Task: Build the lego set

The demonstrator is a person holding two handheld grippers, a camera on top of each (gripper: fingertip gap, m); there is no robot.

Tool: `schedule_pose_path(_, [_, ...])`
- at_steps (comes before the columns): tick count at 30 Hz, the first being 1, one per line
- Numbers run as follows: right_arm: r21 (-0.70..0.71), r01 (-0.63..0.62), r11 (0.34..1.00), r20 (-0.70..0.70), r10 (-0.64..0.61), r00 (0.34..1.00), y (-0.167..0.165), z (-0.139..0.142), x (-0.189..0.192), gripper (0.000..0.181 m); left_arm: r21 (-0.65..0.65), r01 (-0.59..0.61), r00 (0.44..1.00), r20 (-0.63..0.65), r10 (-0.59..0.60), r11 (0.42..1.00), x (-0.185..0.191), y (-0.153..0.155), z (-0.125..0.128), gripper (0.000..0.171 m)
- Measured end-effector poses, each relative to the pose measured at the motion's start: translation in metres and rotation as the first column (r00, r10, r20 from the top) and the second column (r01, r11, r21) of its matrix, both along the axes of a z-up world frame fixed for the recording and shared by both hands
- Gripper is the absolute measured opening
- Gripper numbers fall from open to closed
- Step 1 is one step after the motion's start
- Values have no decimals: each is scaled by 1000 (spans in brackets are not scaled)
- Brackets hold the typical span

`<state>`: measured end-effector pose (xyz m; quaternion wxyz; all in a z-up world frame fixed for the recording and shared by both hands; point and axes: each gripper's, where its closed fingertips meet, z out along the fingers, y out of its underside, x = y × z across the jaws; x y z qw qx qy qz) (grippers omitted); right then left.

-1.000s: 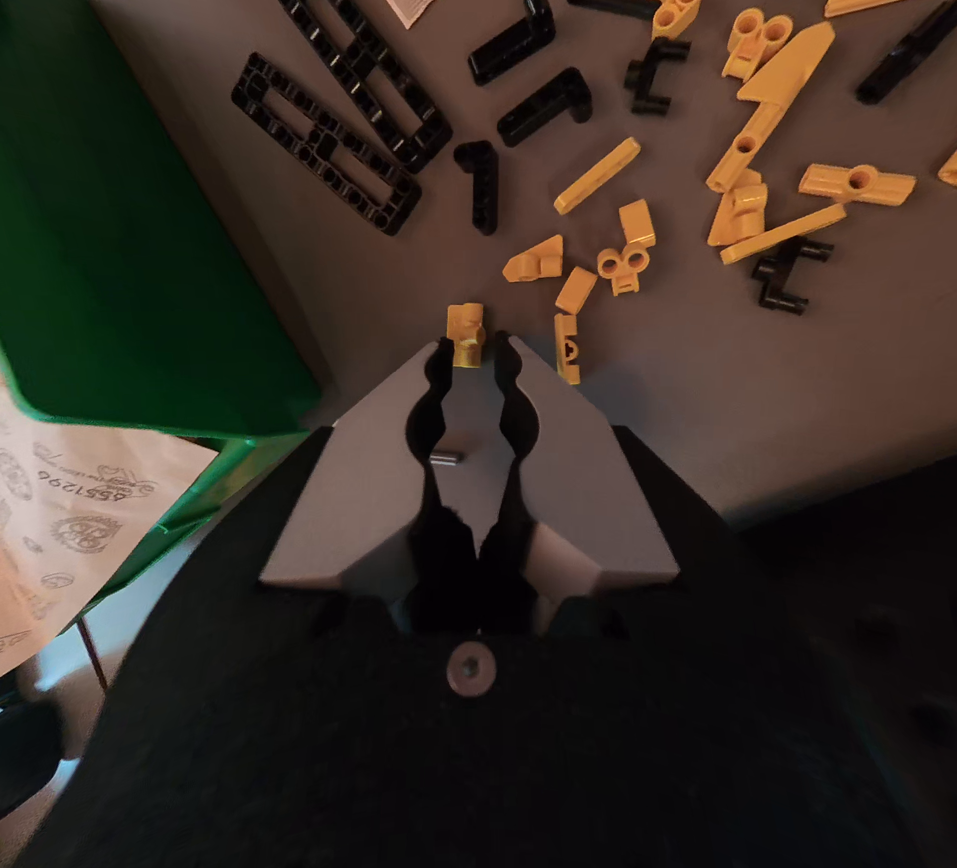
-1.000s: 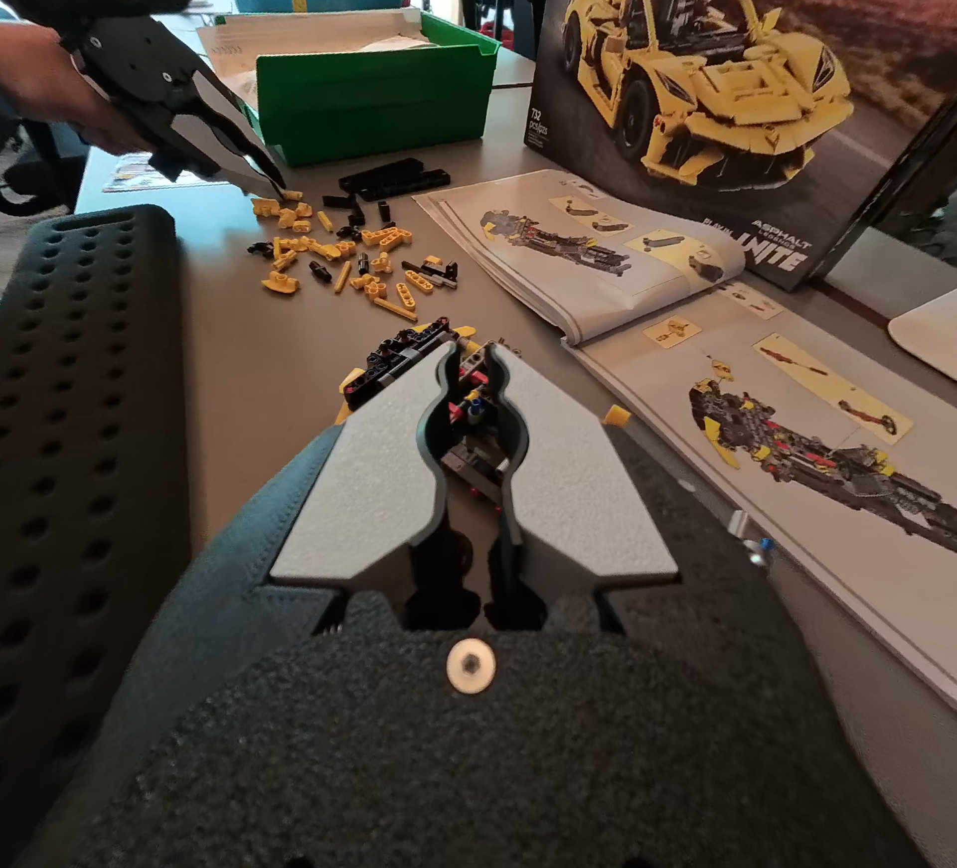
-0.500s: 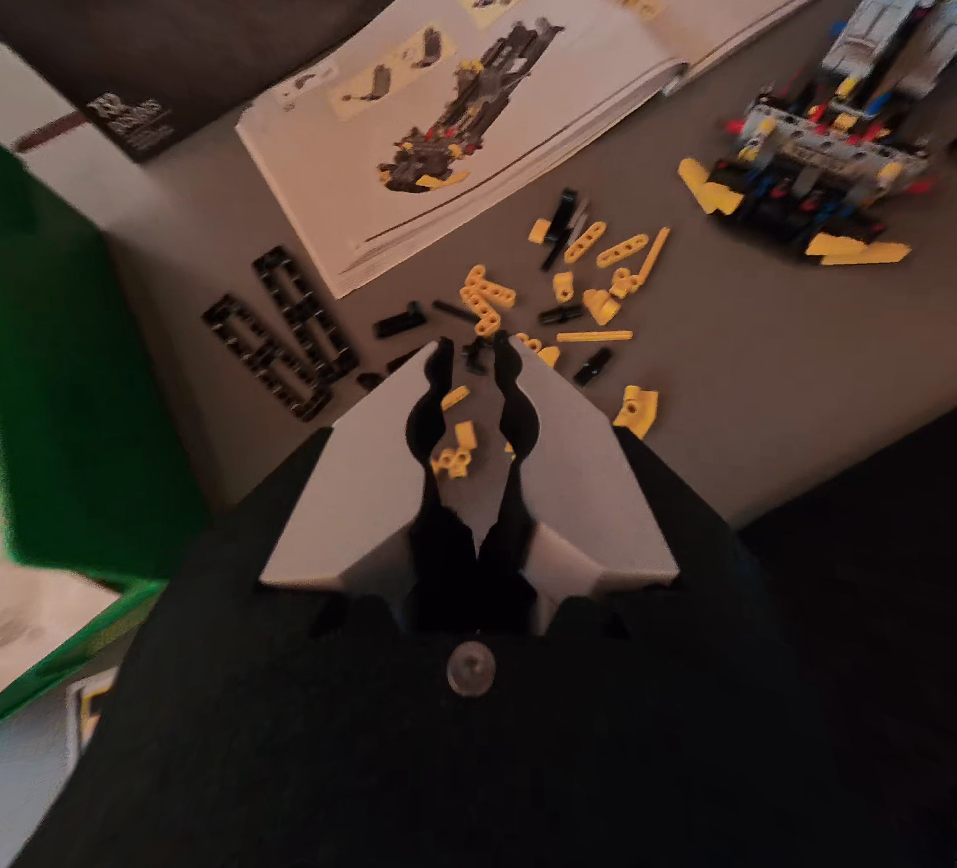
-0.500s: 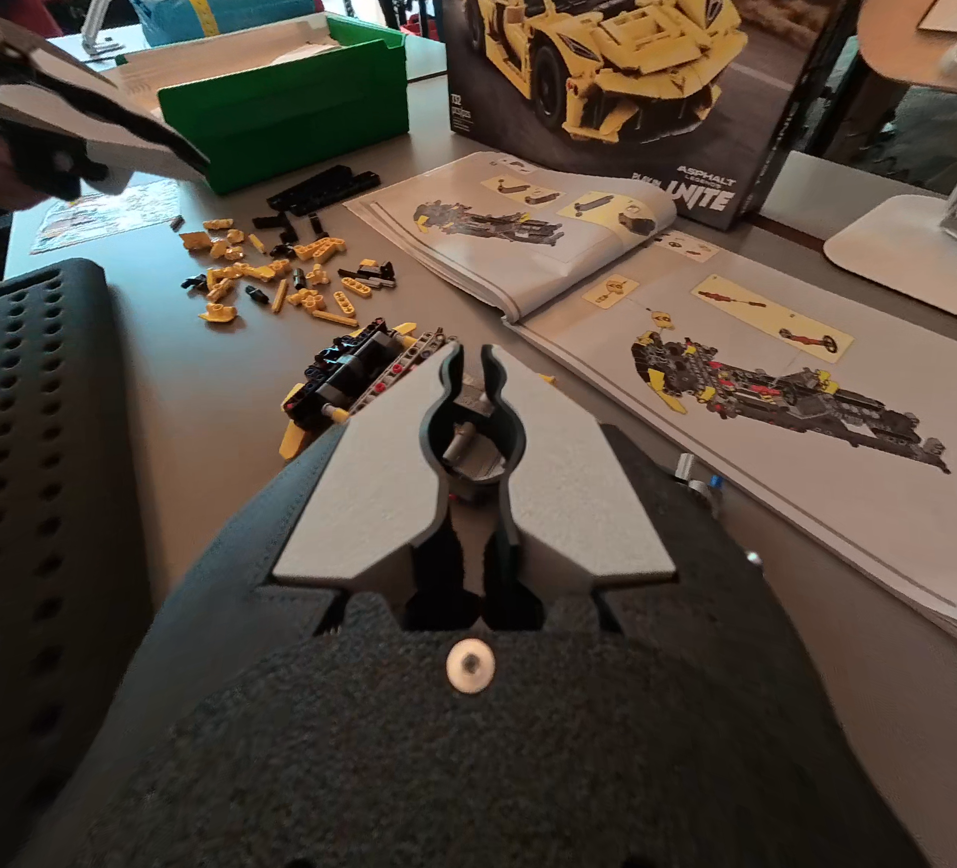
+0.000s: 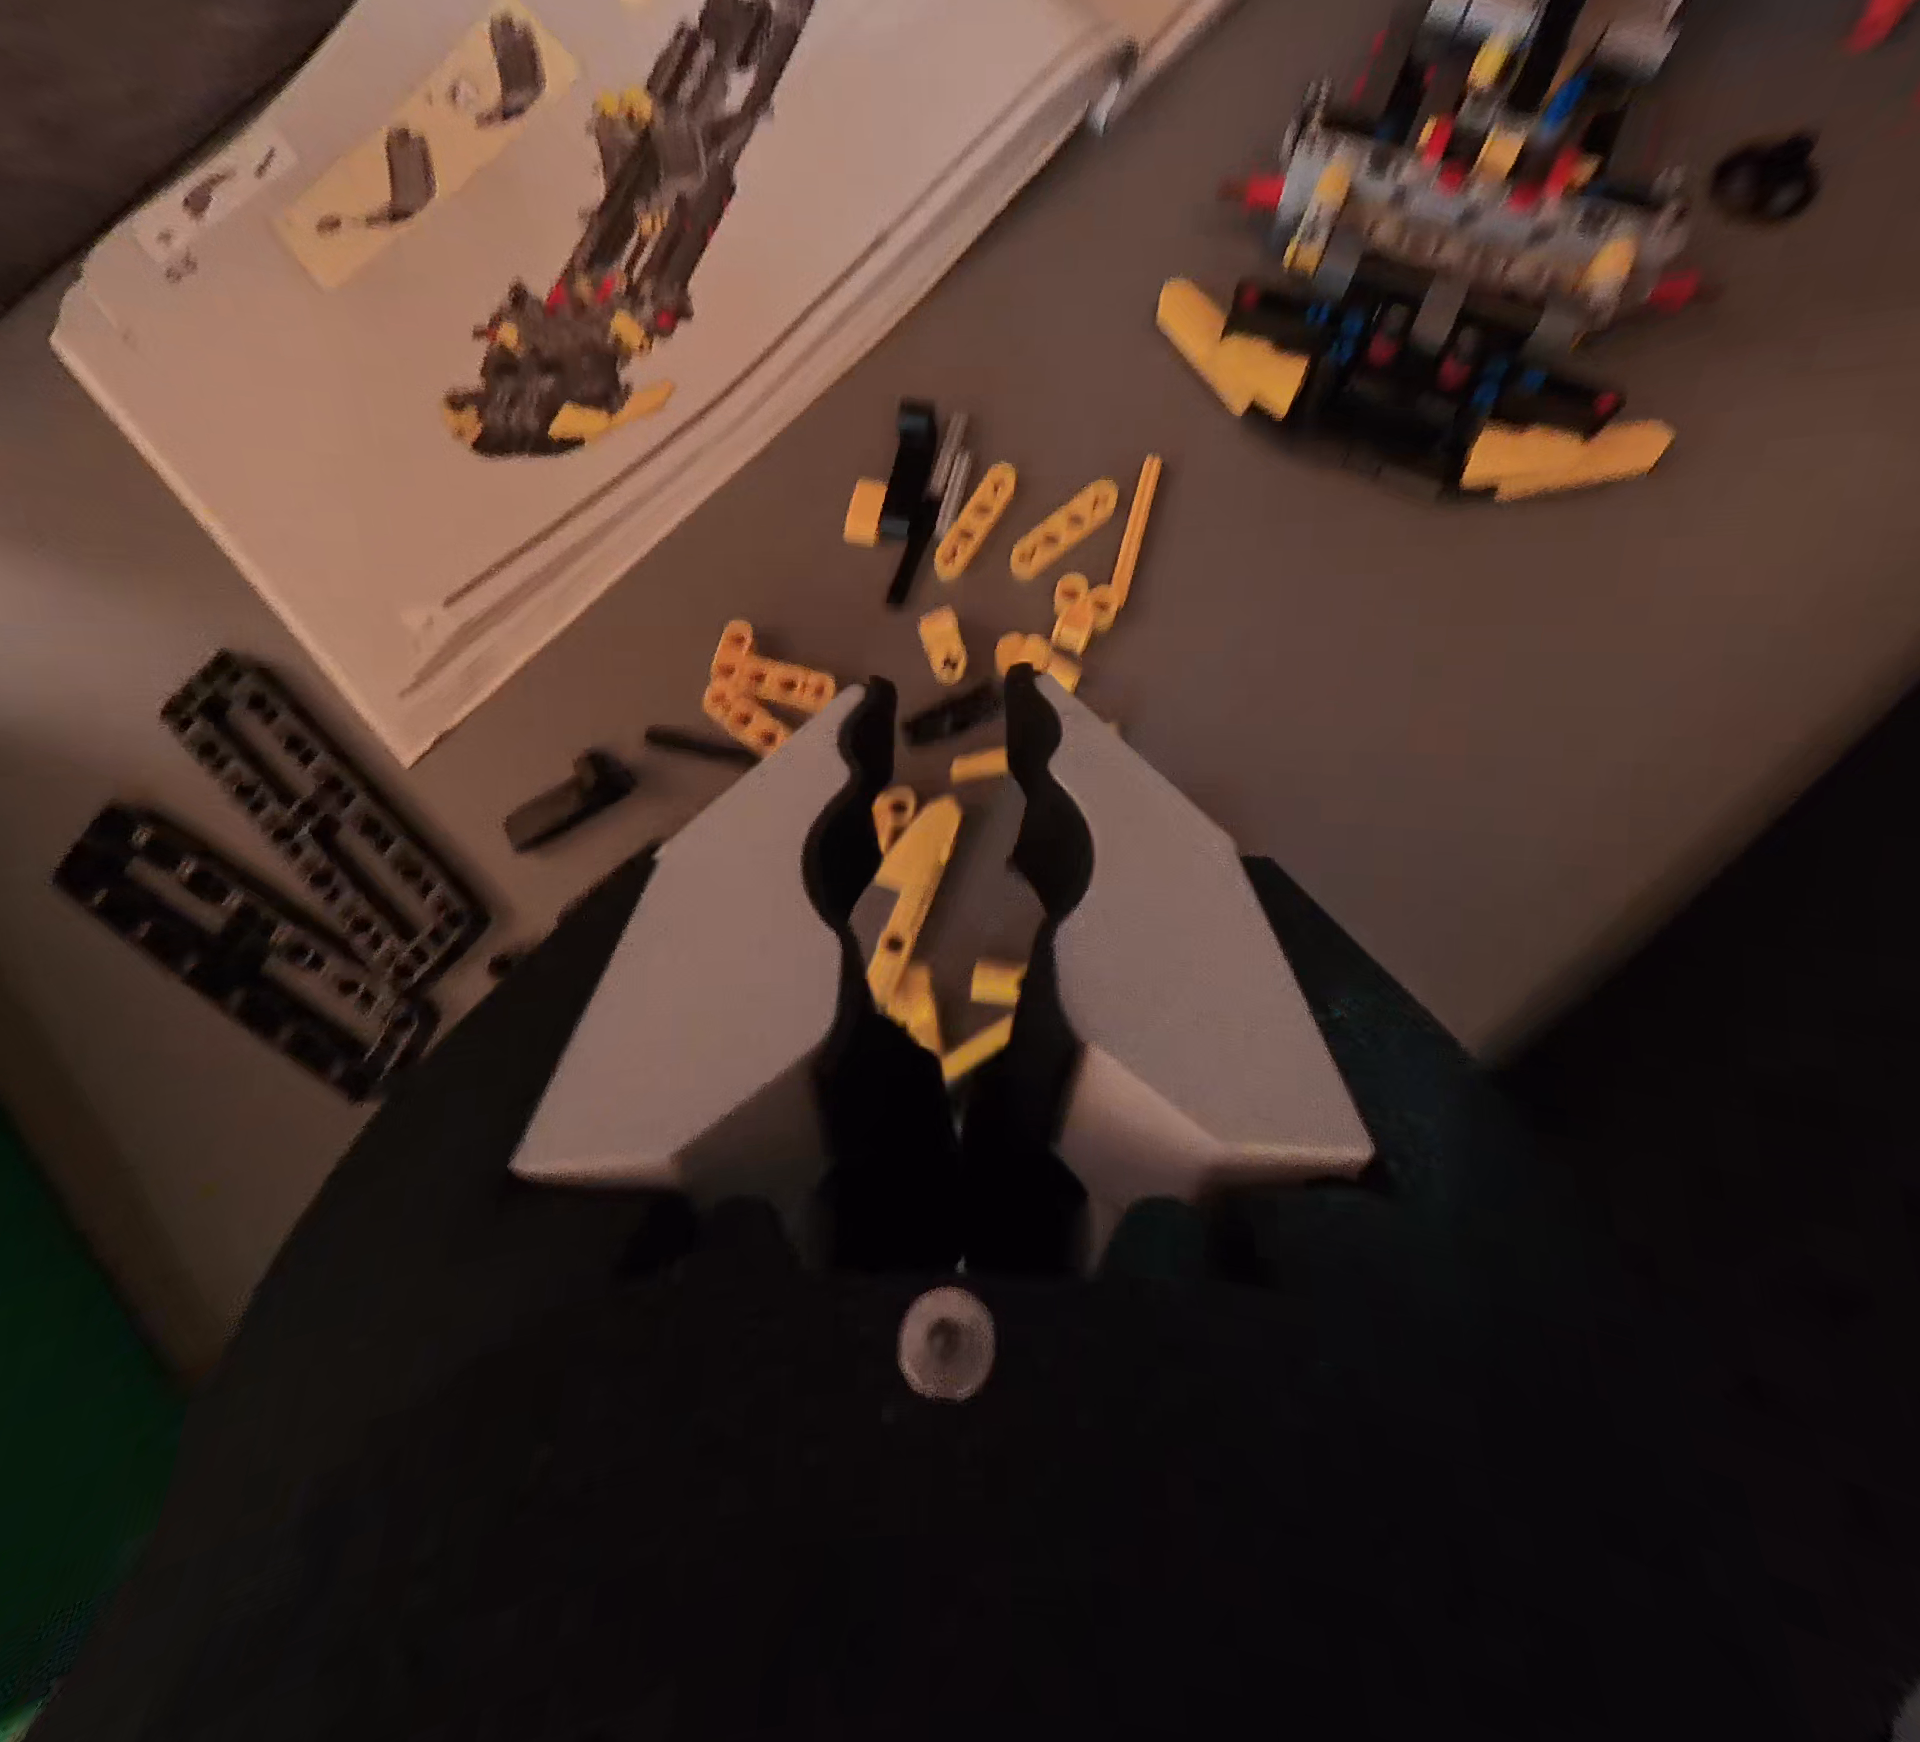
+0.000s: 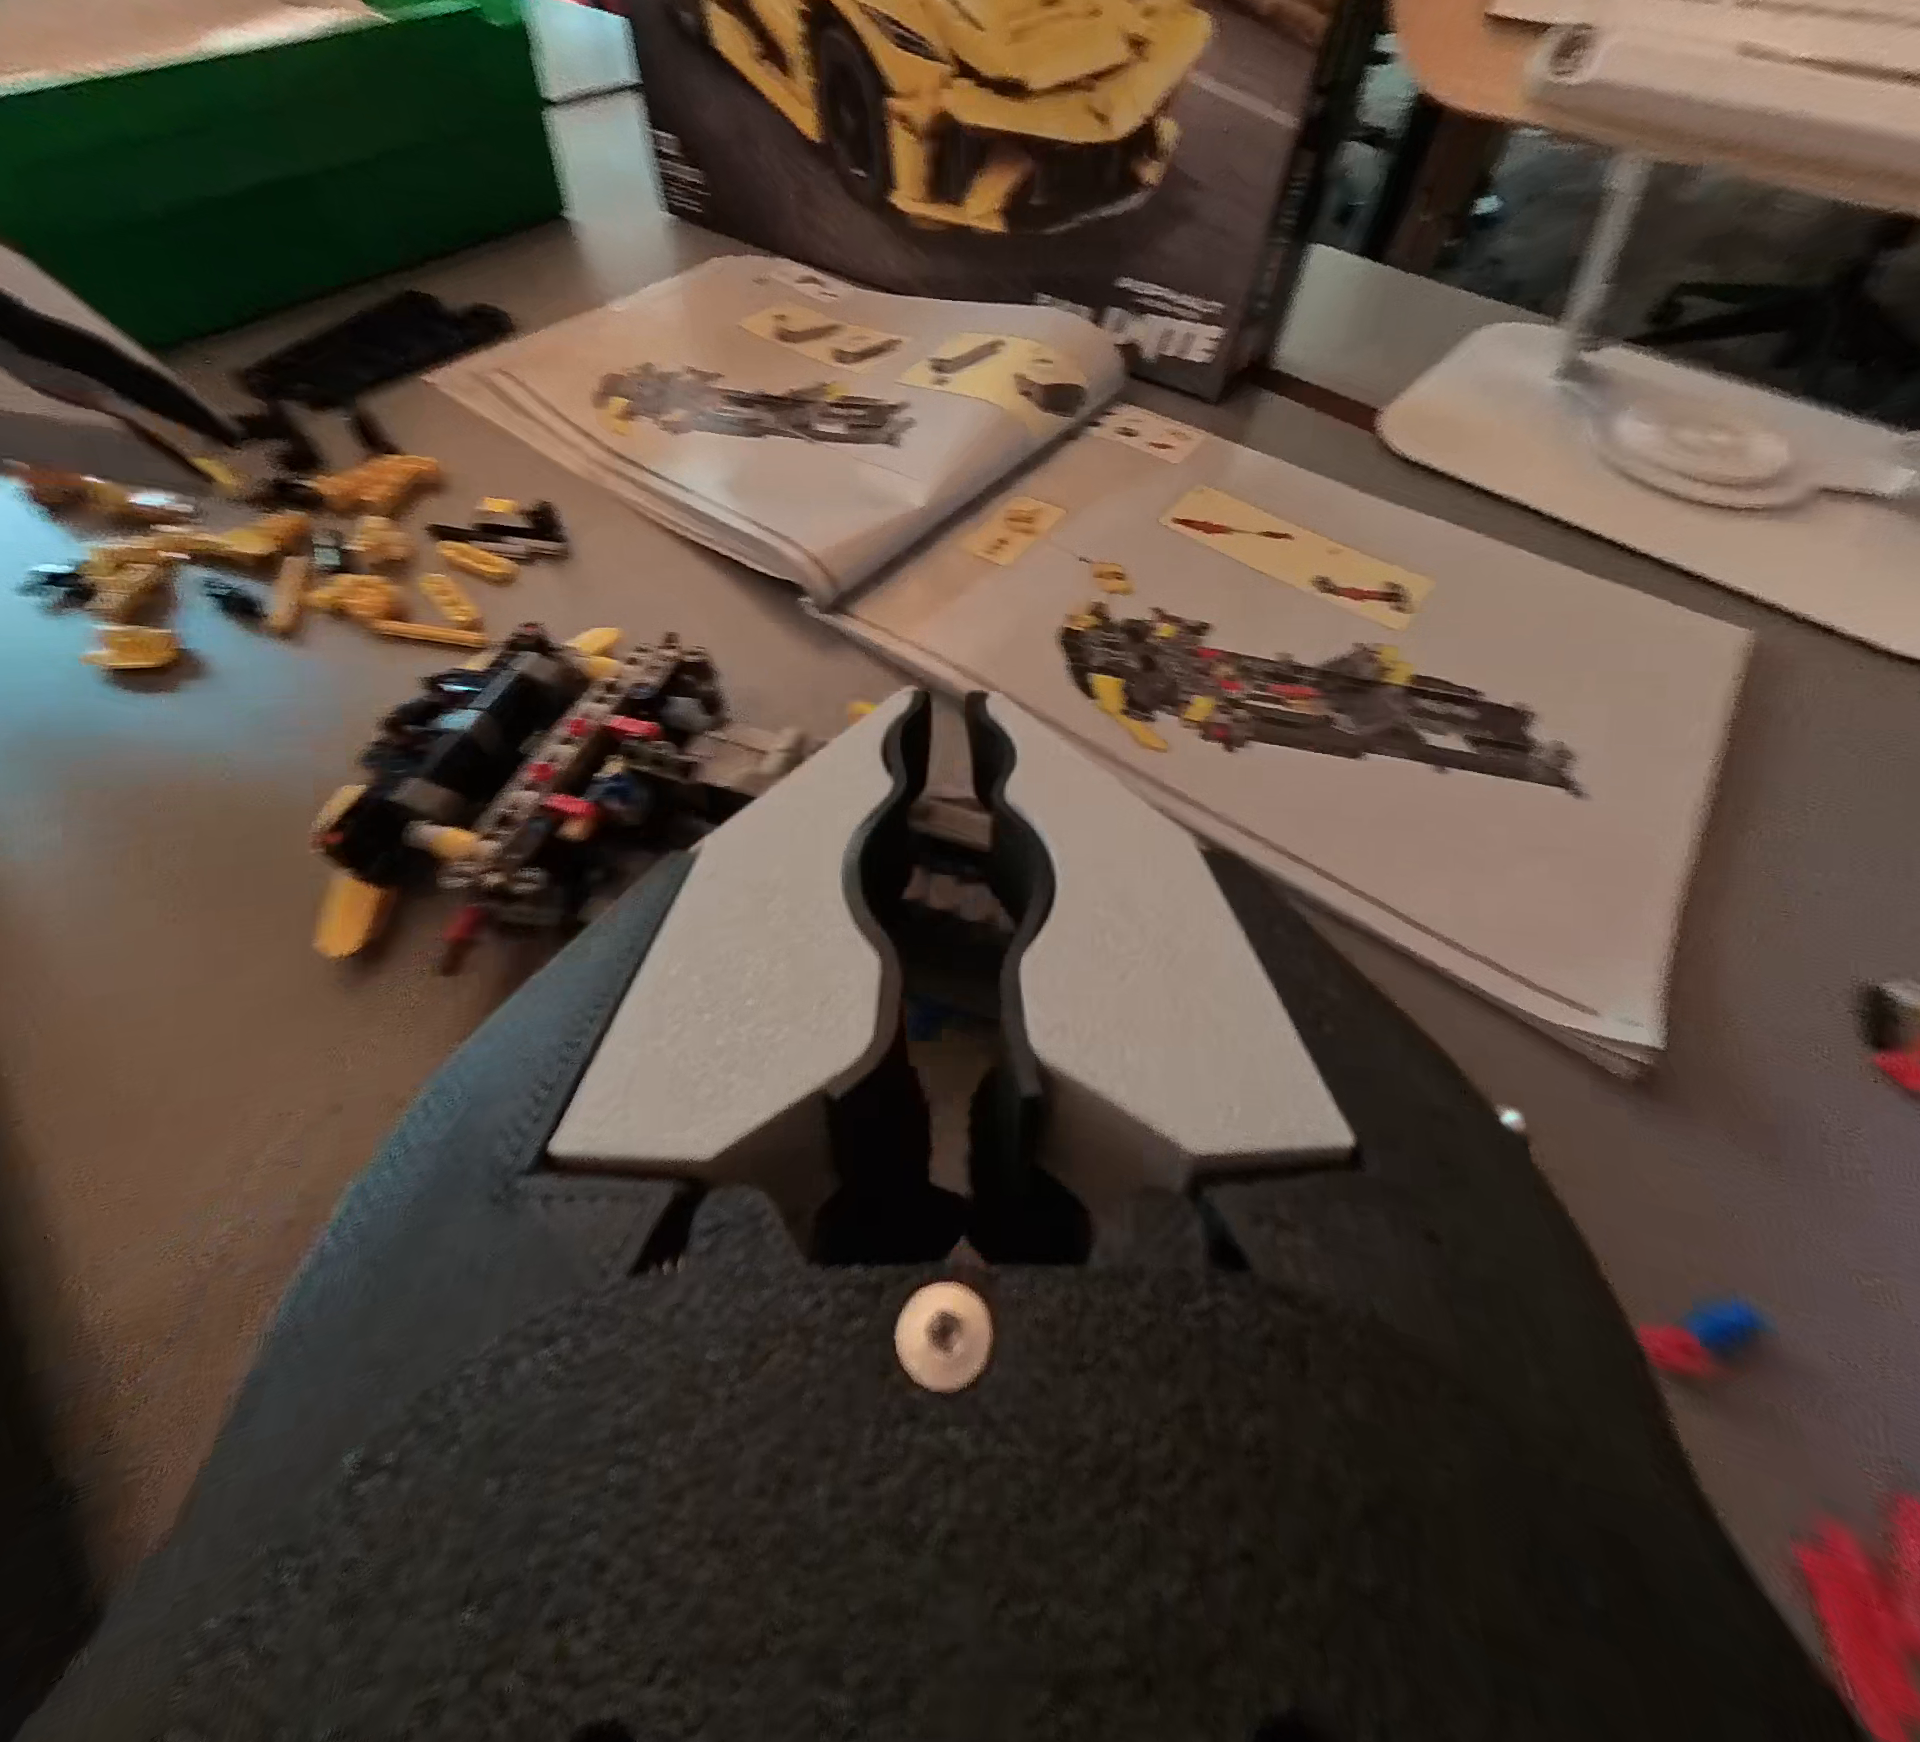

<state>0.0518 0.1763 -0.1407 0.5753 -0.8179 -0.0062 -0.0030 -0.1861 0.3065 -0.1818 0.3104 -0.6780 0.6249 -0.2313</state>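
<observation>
Lego chassis point(image 6: 540, 757) on grey table point(image 6: 187, 1017); left hand-held gripper point(image 5: 948, 695) agape, right hand-held gripper point(image 6: 943, 705) unclear.

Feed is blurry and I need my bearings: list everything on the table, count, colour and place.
Loose lego pieces: many, yellow and black, left of the model.
Black frames: two, beside the booklet's corner.
Part-built model: one, black, grey, yellow, centre.
Instruction booklet: one, white, open, right of the model.
Set box: one, dark with yellow car, upright behind.
Green bin: one, back left.
Left tongs: open, above the loose pieces.
Right tongs: nearly closed at the model; grip unclear.
</observation>
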Motion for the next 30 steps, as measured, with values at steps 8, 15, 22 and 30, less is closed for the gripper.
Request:
schedule_pose_path(8, [50, 279, 959, 52, -282, 958, -22, 20, 86, 7, -187, -40, 965, 249, 87, 982, 113, 2, 36, 15])
schedule_pose_path(15, [27, 468, 883, 11, -469, 883, -100, 17, 112, 11, -39, -326, 903, 283, 323, 945, 137, 64, 32, 13])
schedule_pose_path(22, [-171, 387, 906, -51, -401, 915, -147, -22, 62, 16, -88, -312, 887, 331, 323, 946, 118, 68, 32, 12])
schedule_pose_path(30, [-392, 227, 891, 35, -232, 972, -147, -61, 24, 23, -205, -304, 857, 368, 361, 930, 115, 68, 40, 12])
